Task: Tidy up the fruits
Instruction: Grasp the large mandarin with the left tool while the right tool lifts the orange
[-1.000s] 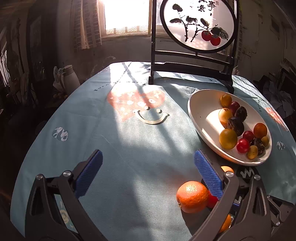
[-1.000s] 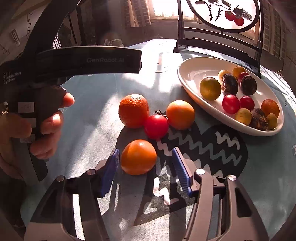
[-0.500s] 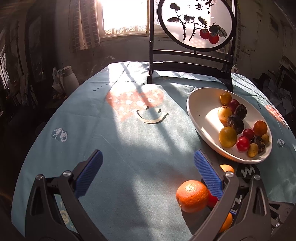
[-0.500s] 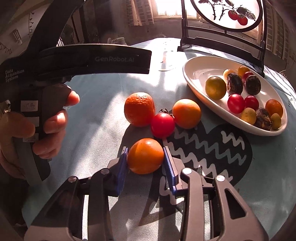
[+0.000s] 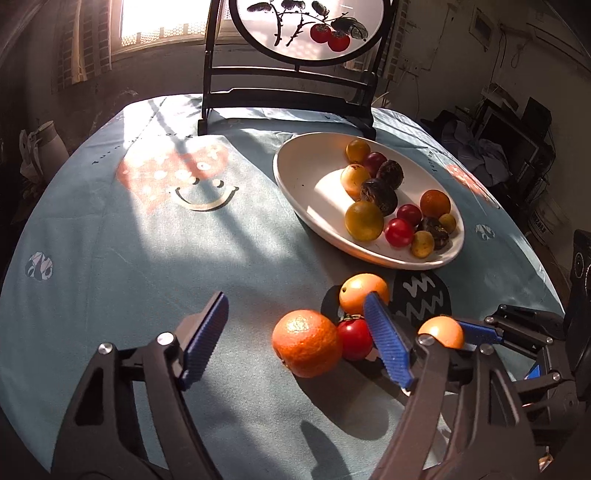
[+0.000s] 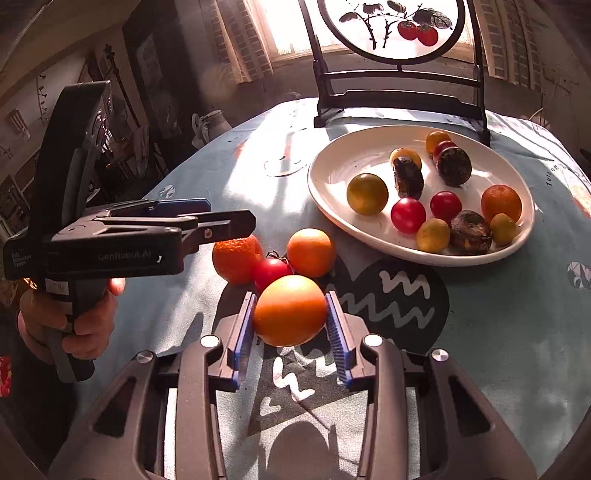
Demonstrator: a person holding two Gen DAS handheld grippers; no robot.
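Right wrist view: the right gripper (image 6: 290,325) has its blue pads pressed on both sides of an orange (image 6: 290,309), near the tabletop's near edge. Just beyond lie a red tomato (image 6: 269,271), touching a rough mandarin (image 6: 236,258) on its left, with a smooth orange (image 6: 311,252) on its right. Left wrist view: the left gripper (image 5: 295,339) hangs spread wide above the mandarin. Farther toward the right edge, a white oval plate (image 6: 332,177) on the blue tablecloth (image 6: 517,314) carries small fruits. At the far edge stands a painted round screen (image 6: 395,26).
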